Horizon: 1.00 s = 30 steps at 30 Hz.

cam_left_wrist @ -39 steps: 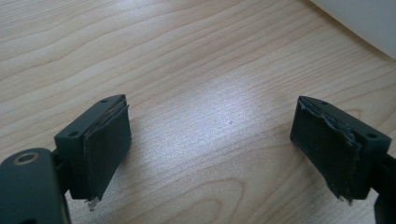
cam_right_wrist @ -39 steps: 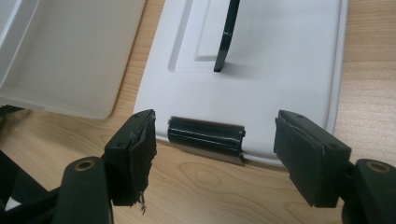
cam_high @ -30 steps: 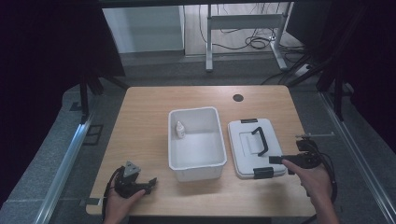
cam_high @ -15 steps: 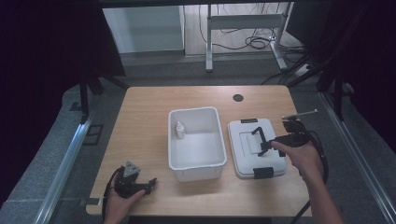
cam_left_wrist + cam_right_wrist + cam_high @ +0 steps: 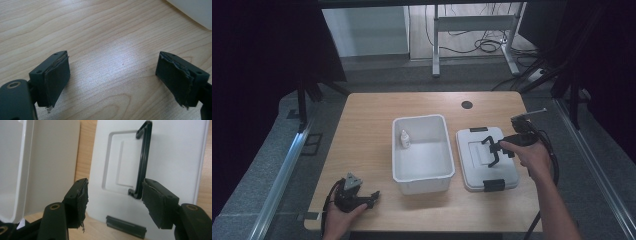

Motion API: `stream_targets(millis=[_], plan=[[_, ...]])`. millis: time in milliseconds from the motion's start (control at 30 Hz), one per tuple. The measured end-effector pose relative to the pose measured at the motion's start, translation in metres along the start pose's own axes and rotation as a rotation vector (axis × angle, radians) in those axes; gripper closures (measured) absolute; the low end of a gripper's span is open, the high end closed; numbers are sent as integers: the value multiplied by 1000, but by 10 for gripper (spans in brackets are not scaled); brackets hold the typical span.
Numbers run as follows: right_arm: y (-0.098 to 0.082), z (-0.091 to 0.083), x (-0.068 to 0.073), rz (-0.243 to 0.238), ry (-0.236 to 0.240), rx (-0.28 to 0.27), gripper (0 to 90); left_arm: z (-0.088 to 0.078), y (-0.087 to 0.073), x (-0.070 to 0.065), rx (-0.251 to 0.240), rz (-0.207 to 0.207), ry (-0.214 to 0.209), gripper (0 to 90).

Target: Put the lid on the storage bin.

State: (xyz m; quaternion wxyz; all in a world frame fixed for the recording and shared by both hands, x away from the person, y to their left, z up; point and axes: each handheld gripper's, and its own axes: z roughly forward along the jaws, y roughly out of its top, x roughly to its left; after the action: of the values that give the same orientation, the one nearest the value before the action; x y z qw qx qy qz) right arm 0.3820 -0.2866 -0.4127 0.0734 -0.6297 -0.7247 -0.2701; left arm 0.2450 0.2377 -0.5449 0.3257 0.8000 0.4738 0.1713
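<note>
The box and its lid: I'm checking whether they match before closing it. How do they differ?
The box is deep and open, with a small bottle inside; the lid lies flat beside it. The lid bears a black handle and black clips; the box shows plain white walls. Both are white, rectangular and similar in outline.

No writing, label, brand or number can be read — nothing legible anywhere.
</note>
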Motion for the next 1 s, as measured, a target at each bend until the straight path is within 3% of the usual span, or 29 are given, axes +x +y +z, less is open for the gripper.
stream_targets(millis=[533, 733, 1000], plan=[[11, 11, -9, 5, -11, 43, 470, 0, 0, 0, 0, 0, 0, 121], [17, 19, -13, 1, -49, 57, 519, 0, 0, 0, 1, 0, 1, 121], [24, 27, -20, 31, -68, 79, 564, 0, 0, 0, 1, 0, 0, 121]])
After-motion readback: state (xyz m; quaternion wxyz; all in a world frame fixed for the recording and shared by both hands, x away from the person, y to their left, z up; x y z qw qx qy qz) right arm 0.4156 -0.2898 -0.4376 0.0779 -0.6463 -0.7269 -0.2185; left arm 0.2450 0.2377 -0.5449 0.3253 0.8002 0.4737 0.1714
